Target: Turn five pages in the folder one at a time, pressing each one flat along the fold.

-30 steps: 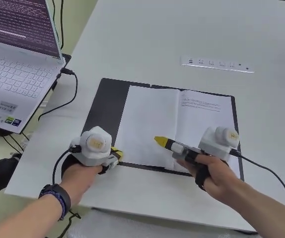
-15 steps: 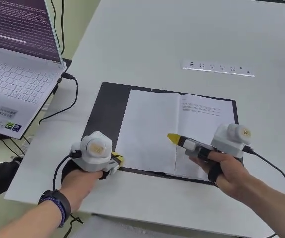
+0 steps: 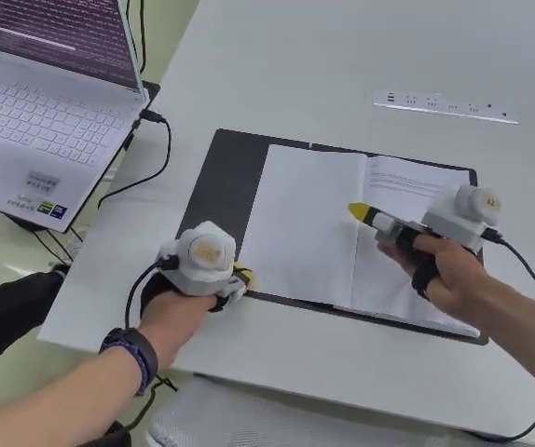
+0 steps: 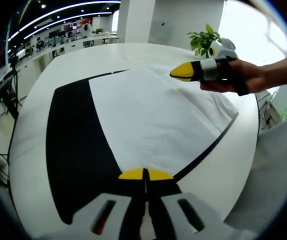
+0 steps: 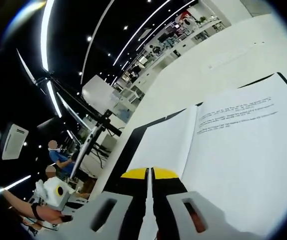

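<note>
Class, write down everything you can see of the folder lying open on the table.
The folder lies open and flat on the white table. Its black cover frames white sheets: a blank left page and a right page with a few printed lines near the top. The right gripper, fingers shut, points at the fold; contact cannot be told. The left gripper sits shut at the near left edge.

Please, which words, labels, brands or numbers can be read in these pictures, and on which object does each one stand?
No text can be read letter for letter.
Laptop screen: rows of light text, too small to read.
Laptop stickers: blurred.
Keyboard: key legends too small.
Right page of the folder: a few printed lines at its top, blurred.
Power strip: small marks, unreadable.
</note>
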